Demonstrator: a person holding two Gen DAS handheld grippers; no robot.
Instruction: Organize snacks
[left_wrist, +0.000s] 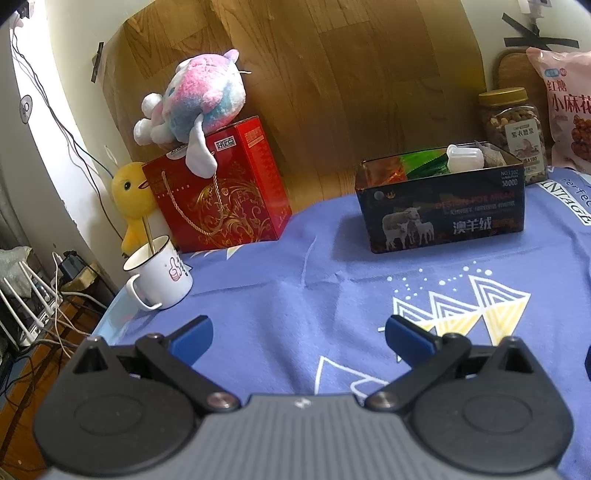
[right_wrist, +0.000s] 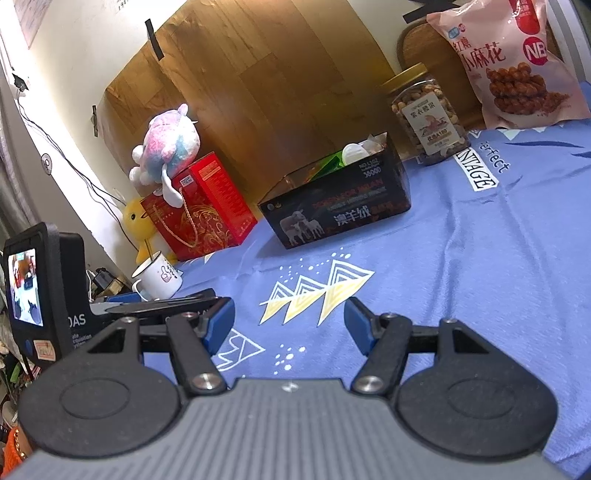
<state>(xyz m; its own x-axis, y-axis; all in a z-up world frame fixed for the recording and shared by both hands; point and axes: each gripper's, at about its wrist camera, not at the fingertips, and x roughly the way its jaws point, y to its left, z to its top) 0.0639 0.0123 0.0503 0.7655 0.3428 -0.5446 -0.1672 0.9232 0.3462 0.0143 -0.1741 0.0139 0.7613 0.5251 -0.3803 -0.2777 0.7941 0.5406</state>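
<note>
On the blue printed cloth (right_wrist: 498, 229) I find both tools idle: the left gripper (left_wrist: 298, 338) and the right gripper (right_wrist: 289, 321) each stand with jaws spread wide and nothing between the blue pads, low over the near part of the cloth and well apart from every snack. Toward the back sits the dark open box with the sheep print (right_wrist: 340, 206), already holding a few small packets and a pale plastic item I cannot identify. Just beside its right rear corner stands the clear jar of nuts with a gold lid (right_wrist: 428, 114), upright, and further right the pink bag of twisted fried dough (right_wrist: 517, 62) leans against the backdrop. I judge the jar to be the heavier piece: rigid, smooth-walled and likely slippery, so I would take it across the body below the lid, square to the pads, rather than by the lid. The bag I expect to be light, soft and crinkly, with brittle contents; a pinch on the top seam or an upper corner should spare them, though it may swing or sag. Left of the box, the red gift box (left_wrist: 225, 192), plush toy (left_wrist: 195, 99) and white mug (left_wrist: 159, 273) appear to be outside the job.
</note>
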